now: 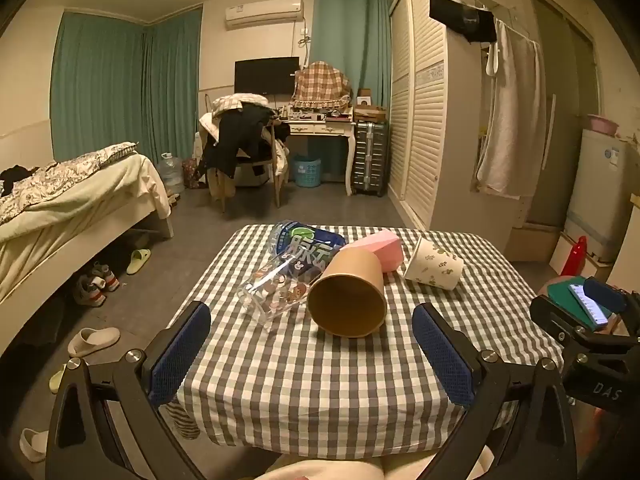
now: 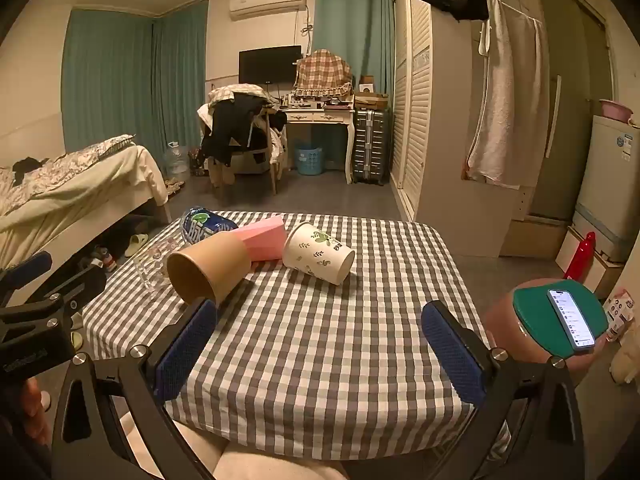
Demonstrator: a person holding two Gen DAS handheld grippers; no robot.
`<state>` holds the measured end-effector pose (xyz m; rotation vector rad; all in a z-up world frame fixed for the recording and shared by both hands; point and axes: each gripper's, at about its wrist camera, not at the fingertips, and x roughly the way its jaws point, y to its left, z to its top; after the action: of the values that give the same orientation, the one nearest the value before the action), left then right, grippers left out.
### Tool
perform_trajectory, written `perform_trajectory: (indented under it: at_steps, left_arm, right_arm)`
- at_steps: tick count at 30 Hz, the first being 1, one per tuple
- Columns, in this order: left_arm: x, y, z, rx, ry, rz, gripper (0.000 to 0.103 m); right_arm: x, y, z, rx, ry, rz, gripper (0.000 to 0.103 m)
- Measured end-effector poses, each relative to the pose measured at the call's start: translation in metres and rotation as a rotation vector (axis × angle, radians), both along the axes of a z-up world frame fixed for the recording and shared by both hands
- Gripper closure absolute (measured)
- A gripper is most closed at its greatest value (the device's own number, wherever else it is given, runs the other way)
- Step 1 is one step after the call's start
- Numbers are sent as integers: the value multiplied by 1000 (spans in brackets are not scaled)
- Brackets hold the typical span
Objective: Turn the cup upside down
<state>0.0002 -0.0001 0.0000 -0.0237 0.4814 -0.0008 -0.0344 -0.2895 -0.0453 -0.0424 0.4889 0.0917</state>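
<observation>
Several cups lie on their sides on the checked table (image 1: 328, 380). A brown paper cup (image 1: 348, 294) (image 2: 208, 268) has its mouth toward me. Beside it lie a clear printed glass (image 1: 272, 292) (image 2: 154, 266), a pink cup (image 1: 376, 250) (image 2: 262, 238), a white leaf-print cup (image 1: 434, 264) (image 2: 318, 254) and a blue bottle (image 1: 304, 244) (image 2: 202, 222). My left gripper (image 1: 312, 352) is open and empty, just short of the brown cup. My right gripper (image 2: 320, 352) is open and empty over the table's near half, short of the white cup.
A round stool with a green pad and a lit phone (image 2: 570, 318) stands right of the table. A bed (image 1: 72, 200) is on the left, with slippers (image 1: 94, 340) on the floor. A wardrobe (image 1: 424, 120) and fridge (image 2: 612, 184) are on the right.
</observation>
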Motion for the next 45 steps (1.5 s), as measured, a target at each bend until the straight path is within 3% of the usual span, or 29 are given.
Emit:
perform_trajectory:
  at_steps: [45]
  left_arm:
    - [5, 1, -9, 3, 15, 8, 0]
  right_arm:
    - [7, 5, -2, 3, 17, 26, 0]
